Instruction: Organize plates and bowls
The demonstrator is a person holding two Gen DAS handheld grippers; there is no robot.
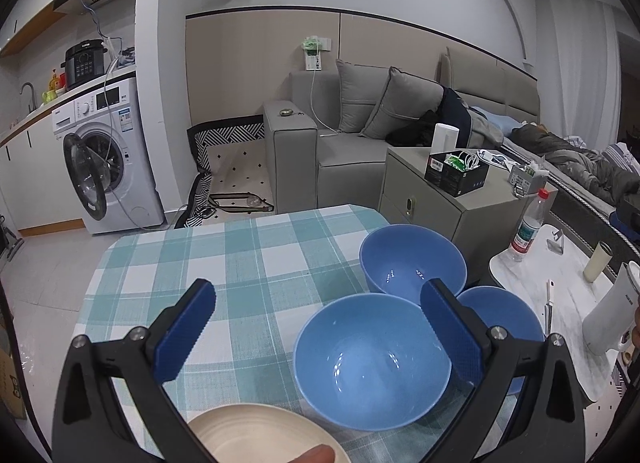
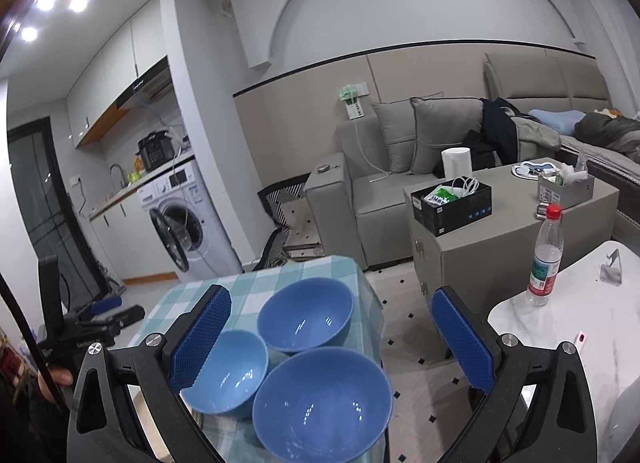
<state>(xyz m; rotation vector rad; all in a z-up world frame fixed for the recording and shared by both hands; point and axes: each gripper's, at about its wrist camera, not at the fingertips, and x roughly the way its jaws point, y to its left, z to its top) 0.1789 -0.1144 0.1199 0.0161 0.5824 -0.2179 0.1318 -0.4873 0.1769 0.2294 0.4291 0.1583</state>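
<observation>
I have both grippers spread wide and empty above the table [image 1: 168,263]: my left gripper [image 1: 316,333] frames the nearest blue bowl [image 1: 372,359], my right gripper [image 2: 332,343] hangs over all three. The blue bowls cluster at the table's right edge, near its far corner, touching or nearly so, I judge ready for nesting. A cream plate [image 1: 260,437] sits at the near edge.

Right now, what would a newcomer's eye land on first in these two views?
Three blue bowls cluster upright and empty at the right end of the checked tablecloth. Both the left gripper and right gripper hang open over them. A cream plate sits at the near edge in the left view.
</observation>
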